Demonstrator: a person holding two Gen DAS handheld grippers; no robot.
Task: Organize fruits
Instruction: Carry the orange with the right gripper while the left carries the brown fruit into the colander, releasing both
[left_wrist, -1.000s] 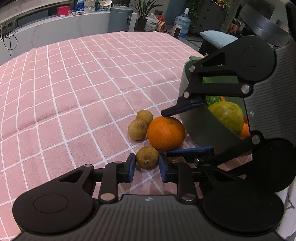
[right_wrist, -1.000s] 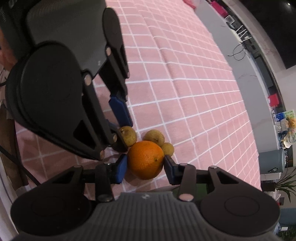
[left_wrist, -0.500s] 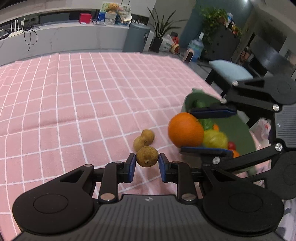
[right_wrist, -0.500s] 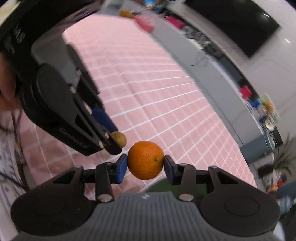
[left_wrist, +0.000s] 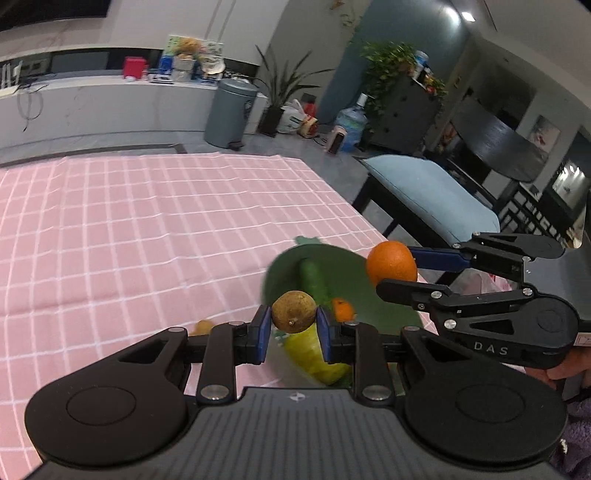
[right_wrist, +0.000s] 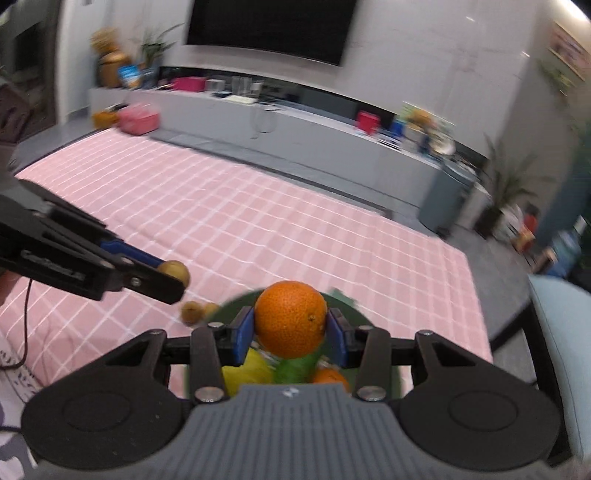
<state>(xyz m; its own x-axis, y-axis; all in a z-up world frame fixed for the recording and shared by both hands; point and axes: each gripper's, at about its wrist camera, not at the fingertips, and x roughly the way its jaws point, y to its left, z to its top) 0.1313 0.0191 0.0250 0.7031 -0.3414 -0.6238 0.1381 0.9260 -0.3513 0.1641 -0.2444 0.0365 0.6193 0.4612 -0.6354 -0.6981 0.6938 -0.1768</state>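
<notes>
Left tool (left_wrist: 294, 324): closed on a small brown fruit (left_wrist: 294, 311), held above the near edge of the green bowl (left_wrist: 343, 266).
Bowl: on the pink tabletop (left_wrist: 147, 229), directly beneath both tools.
Right tool (right_wrist: 290, 331): clamped on an orange (right_wrist: 290, 318), held over the bowl's middle.
Tabletop: two small brown fruits (right_wrist: 195, 311) left of the bowl.

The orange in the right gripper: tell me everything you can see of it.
The orange is round, bright, with dimpled peel and a small dark navel spot facing the camera. It looks whole and is clamped at its sides between the blue pads of the right gripper, held in the air above the green bowl. Nothing else touches it.
</notes>
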